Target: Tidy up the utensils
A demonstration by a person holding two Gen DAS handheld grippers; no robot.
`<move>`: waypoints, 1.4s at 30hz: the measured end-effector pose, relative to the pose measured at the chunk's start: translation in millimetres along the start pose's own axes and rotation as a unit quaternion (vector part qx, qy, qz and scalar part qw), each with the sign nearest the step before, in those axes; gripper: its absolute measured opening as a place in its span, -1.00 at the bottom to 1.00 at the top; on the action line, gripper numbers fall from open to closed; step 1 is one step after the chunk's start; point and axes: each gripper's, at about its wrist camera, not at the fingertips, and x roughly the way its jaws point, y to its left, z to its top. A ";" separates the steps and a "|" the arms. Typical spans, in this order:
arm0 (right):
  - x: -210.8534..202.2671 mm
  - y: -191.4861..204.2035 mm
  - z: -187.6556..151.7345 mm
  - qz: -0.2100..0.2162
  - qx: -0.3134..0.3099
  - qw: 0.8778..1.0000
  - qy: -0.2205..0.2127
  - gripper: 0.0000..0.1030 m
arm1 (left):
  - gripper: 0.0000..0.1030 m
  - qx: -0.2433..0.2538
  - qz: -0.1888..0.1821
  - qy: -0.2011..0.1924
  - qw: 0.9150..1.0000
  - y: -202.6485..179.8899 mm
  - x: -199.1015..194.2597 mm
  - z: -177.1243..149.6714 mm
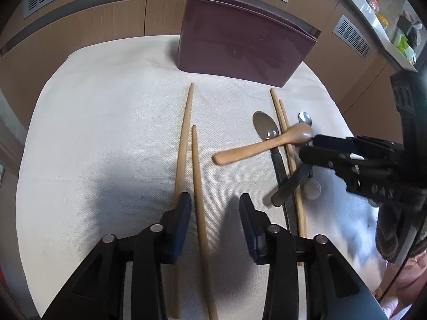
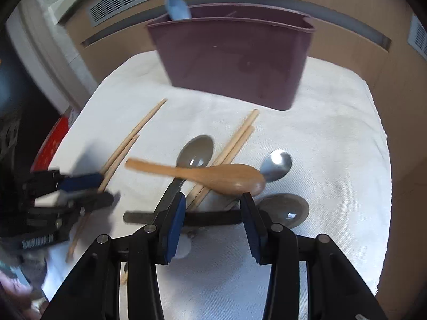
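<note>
Nearest your left lens, the left gripper (image 1: 215, 210) hangs with its fingers wide apart, one pad on either side of the inner stick of the left pair of chopsticks (image 1: 196, 186); the outer stick runs under the left pad. Nothing is held yet. The right gripper (image 2: 212, 213) is spread just as wide, low over the pile, empty, with the bowl of the wooden spoon (image 2: 234, 180) just past its tips.

The pile is the awkward part. The wooden spoon lies across a large metal spoon (image 2: 196, 152) and the second pair of chopsticks (image 2: 234, 141), and its bowl touches a small metal spoon (image 2: 276, 164). Another spoon bowl (image 2: 284, 209) sits beside the right pad, with a dark handle running across beneath the fingers.

You'd do best, I judge, to take the top piece first: close on the wooden spoon at its neck and lift straight up, so the pieces beneath aren't dragged along. With the left, gather both sticks between the pads before closing; otherwise one will likely roll off on the white cloth (image 1: 106, 122).

The maroon holder (image 1: 240, 50) stands upright at the far edge of the cloth, with a pale blue utensil (image 2: 177, 8) in its left end. Tip each piece handle-down over the rim.
</note>
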 end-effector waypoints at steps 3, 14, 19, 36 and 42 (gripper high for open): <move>9.7 0.5 11.1 0.002 0.031 1.000 -0.001 -0.21 | -0.06 0.002 -0.002 -0.003 1.000 -1.4 -1.1 -0.7; 42.9 26.9 39.5 -0.061 0.011 0.998 -0.010 -0.14 | 0.09 -0.030 0.014 -0.034 0.999 28.7 -27.7 -2.0; 30.8 31.2 35.4 -0.067 -0.023 0.997 -0.027 -0.49 | 0.09 -0.033 0.002 -0.025 0.999 28.5 -26.8 -3.5; -24.0 -18.5 -12.2 -0.052 -0.017 0.996 -0.072 -0.52 | -0.64 0.014 0.053 0.023 0.998 1.0 9.5 27.1; -20.0 -19.9 -18.4 -0.053 -0.012 0.996 -0.070 -0.15 | -0.64 0.081 0.102 0.048 0.990 -17.9 12.6 24.4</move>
